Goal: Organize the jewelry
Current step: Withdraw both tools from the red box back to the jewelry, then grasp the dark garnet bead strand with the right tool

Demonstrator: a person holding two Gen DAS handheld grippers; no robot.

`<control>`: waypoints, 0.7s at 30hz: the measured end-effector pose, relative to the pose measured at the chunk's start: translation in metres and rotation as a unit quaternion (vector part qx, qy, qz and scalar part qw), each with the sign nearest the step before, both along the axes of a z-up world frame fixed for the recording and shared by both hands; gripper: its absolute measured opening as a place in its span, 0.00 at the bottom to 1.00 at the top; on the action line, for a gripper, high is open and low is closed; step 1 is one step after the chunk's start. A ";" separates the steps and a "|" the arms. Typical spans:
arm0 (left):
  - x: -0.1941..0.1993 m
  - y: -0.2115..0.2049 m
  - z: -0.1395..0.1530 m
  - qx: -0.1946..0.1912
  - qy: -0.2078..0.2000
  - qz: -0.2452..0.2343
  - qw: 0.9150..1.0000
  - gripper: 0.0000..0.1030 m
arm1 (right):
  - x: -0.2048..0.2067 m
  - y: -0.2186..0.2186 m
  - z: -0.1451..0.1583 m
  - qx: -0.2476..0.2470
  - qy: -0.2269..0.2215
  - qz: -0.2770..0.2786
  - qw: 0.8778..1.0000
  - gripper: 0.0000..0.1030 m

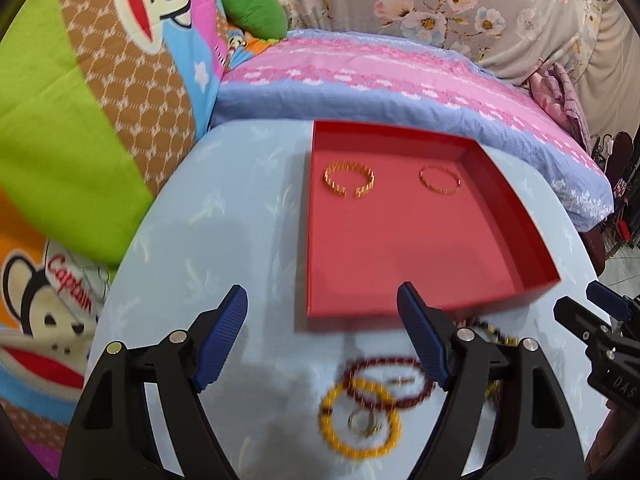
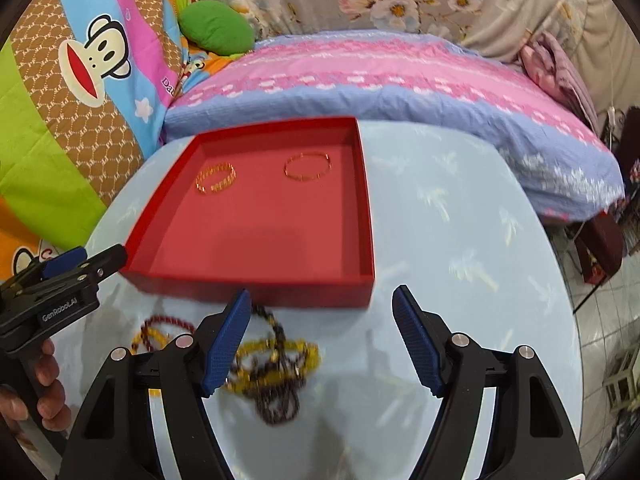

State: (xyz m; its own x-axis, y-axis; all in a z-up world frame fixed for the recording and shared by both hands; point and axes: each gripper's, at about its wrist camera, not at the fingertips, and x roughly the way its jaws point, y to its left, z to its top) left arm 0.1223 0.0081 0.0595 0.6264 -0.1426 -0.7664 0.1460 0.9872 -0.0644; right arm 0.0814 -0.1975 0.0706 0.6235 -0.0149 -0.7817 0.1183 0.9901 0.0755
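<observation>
Both your claws are wide open and holding nothing: left claw [image 1: 322, 334] hangs over the yellow bead bracelet [image 1: 359, 416] and dark red one [image 1: 390, 380], right claw [image 2: 322, 336] over a blurry tangle of yellow and dark beads [image 2: 276, 372]. All that sits loose on the light blue tabletop [image 2: 460, 240], just in front of the red tray [image 1: 516, 236]. Two gold bracelets, a chunky one [image 1: 349, 179] and a thin one [image 1: 439, 181], lie apart inside the tray.
</observation>
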 end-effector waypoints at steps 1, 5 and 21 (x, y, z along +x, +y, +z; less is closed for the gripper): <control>-0.005 0.002 -0.004 -0.002 0.006 0.001 1.000 0.71 | -0.006 0.000 -0.005 0.003 0.004 -0.004 1.000 0.68; -0.024 0.007 -0.022 -0.003 0.028 0.005 1.000 0.71 | -0.024 0.002 -0.023 0.004 0.023 -0.008 1.000 0.68; -0.060 0.014 -0.046 -0.008 0.059 0.012 0.998 0.71 | -0.036 0.026 -0.063 0.018 0.050 0.020 0.998 0.28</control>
State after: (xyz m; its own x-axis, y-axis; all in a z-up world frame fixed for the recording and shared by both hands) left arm 0.0627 0.0225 0.0136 0.5352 -0.1424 -0.8326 0.1130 0.9889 -0.0965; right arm 0.0457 -0.1719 0.0079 0.5415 0.0376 -0.8398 0.0877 0.9910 0.1010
